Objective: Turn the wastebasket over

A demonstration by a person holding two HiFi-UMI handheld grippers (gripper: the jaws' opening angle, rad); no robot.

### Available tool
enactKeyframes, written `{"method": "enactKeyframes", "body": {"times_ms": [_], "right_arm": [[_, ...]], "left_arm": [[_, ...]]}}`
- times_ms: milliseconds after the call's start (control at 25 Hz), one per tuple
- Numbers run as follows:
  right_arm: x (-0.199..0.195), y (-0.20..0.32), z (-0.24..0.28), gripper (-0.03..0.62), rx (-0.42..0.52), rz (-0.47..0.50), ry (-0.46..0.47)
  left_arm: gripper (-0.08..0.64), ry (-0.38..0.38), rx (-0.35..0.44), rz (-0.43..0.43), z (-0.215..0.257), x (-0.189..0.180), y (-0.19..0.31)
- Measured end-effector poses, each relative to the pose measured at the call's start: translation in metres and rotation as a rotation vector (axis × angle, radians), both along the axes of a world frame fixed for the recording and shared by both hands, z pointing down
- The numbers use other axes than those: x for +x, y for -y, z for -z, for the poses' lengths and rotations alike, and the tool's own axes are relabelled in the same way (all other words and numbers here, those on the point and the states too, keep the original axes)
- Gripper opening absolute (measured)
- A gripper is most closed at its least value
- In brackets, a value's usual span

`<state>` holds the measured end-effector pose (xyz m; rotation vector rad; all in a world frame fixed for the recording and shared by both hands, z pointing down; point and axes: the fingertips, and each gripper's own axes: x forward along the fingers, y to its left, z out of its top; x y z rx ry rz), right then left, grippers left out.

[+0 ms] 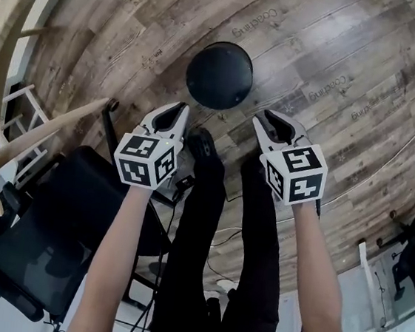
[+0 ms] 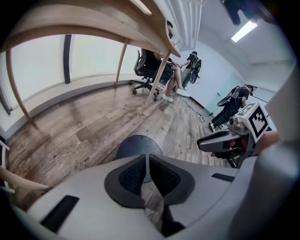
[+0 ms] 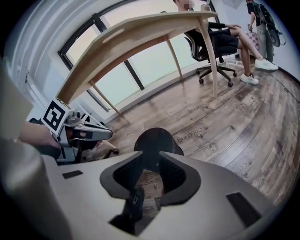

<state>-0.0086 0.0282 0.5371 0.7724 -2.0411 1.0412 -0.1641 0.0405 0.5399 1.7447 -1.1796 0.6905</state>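
On the floor (image 1: 355,44), out on bare boards away from the walls, stood one wastebasket (image 1: 219,75). It was round, black and smooth, with a dull sheen and a closed flat end facing up. The floor was made of grey-brown planks with a strong grain and printed lettering.

Two tools pointed down toward the wastebasket from either side, neither one touching it. The left tool (image 1: 176,113) had its ribbed dark pads closed together with nothing between them. The right tool (image 1: 266,123) had its pads a little apart, and only floor and the wastebasket beyond showed through the gap. Each tool had a pale, rounded plastic body and carried one cube with black-and-white square markers, two cubes in all (image 1: 146,160) (image 1: 296,172).

Two bare forearms held the tools, and two legs in black trousers (image 1: 219,260) showed below them. One pale wooden desk (image 1: 3,64) with a curved edge and slim legs stood at the left, with one black office chair (image 1: 43,232) beside it.
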Motion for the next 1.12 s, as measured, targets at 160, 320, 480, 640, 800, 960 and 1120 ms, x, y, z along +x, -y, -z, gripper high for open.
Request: {"method": "enactKeyframes", "body": {"times_ms": [160, 320, 480, 640, 800, 960, 1120], "right_arm": [[-0.009, 0.004, -0.034, 0.152, -0.016, 0.019, -0.010], [-0.020, 0.013, -0.063, 0.190, -0.025, 0.014, -0.010], [-0.025, 0.015, -0.092, 0.232, -0.050, -0.005, -0.009], [-0.024, 0.022, -0.118, 0.275, -0.101, -0.065, -0.001], [-0.027, 0.029, -0.134, 0.291, -0.127, -0.090, 0.010], [-0.038, 0.027, -0.149, 0.296, -0.144, -0.040, -0.001], [-0.048, 0.033, -0.156, 0.304, -0.130, -0.010, -0.015]], "left_arm": [[0.037, -0.017, -0.020, -0.012, -0.036, -0.004, 0.003], [0.115, -0.021, -0.033, -0.018, -0.065, -0.009, 0.012], [0.178, -0.005, -0.041, -0.035, -0.090, -0.014, 0.020], [0.231, 0.000, -0.040, -0.061, -0.110, -0.017, 0.033], [0.310, 0.006, -0.074, -0.092, -0.131, -0.021, 0.039], [0.336, -0.034, -0.123, -0.086, -0.148, -0.017, 0.040], [0.344, -0.072, -0.145, -0.085, -0.155, -0.010, 0.049]]}}
